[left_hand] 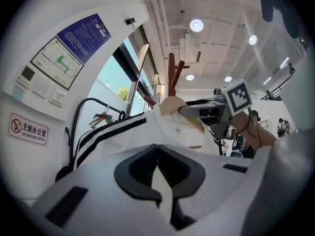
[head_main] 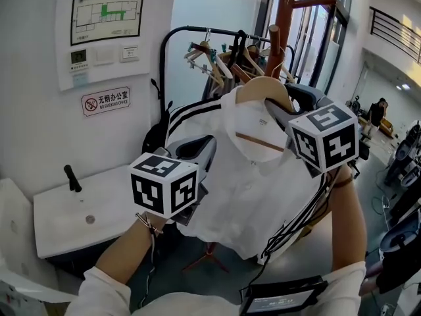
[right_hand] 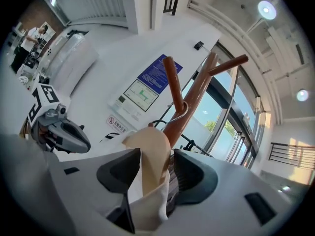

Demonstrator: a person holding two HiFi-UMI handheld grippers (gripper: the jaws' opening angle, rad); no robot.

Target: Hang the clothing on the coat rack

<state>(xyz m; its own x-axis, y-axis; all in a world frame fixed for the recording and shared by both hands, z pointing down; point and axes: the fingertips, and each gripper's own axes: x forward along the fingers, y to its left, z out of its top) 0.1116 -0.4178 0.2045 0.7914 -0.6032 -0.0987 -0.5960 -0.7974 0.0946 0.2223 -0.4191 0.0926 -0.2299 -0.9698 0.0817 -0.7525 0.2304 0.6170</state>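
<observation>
A white shirt point(head_main: 256, 176) with black stripes hangs on a wooden hanger point(head_main: 266, 87) in front of the brown coat rack point(head_main: 284, 12). In the right gripper view the hanger's metal hook point(right_hand: 183, 113) curls round a peg of the rack point(right_hand: 194, 97). My right gripper point(right_hand: 157, 171) stands open around the hanger's top point(right_hand: 152, 156), with a gap on the right side. My left gripper point(left_hand: 157, 166) is shut on a fold of the shirt point(left_hand: 147, 132) below the left shoulder. In the head view the left gripper point(head_main: 197, 149) is lower left and the right gripper point(head_main: 289, 104) is at the collar.
A black clothes rail point(head_main: 210, 54) with several empty hangers stands behind the shirt. A white cabinet point(head_main: 79, 219) with a black handle point(head_main: 71, 178) sits at lower left against the sign-covered wall point(head_main: 105, 101). A person point(head_main: 378, 114) stands far right.
</observation>
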